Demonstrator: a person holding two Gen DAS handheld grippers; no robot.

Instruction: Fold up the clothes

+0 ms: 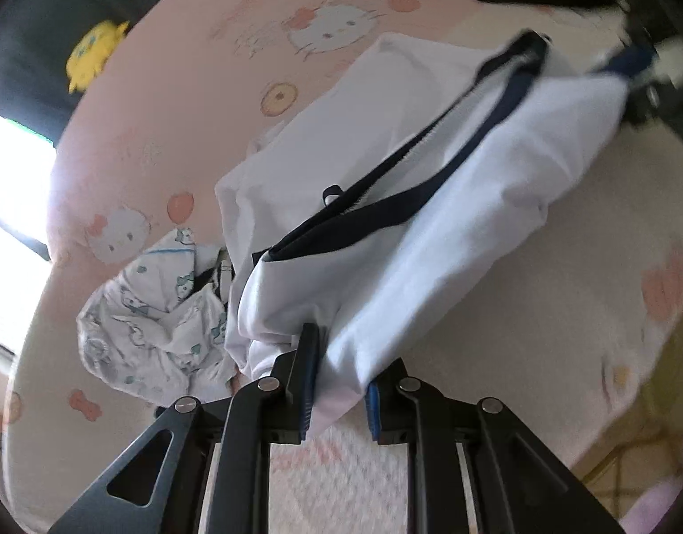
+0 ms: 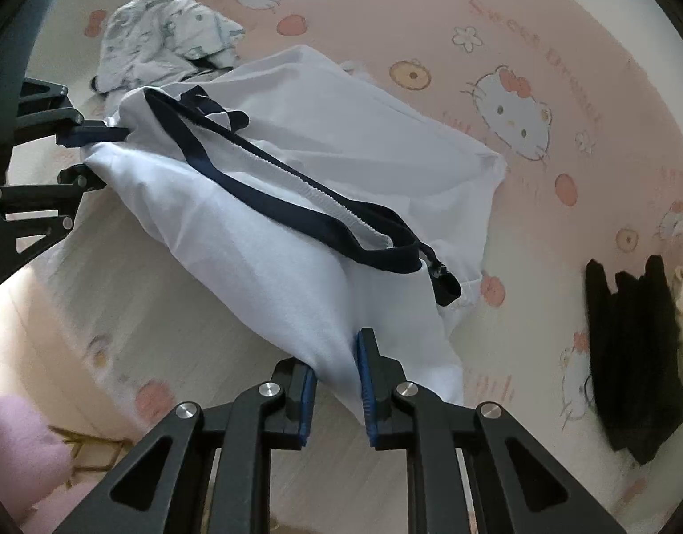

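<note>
Left wrist view: left tool (image 1: 339, 382) clamps 1 edge of the white zip-up jacket with navy trim (image 1: 412, 240), lifted off the pink cartoon-print bed sheet (image 1: 172, 102); a crumpled printed garment (image 1: 154, 311) waits.

Right wrist view: right tool (image 2: 337, 382) pinches the opposite edge; black folded clothing (image 2: 630, 356) lies aside. Fold barely begun.

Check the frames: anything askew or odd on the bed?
Nothing damaged. The white jacket hangs slack between the left gripper and right gripper, zipper open and twisted. A printed garment lies crumpled beside it; the black clothes look folded.
</note>
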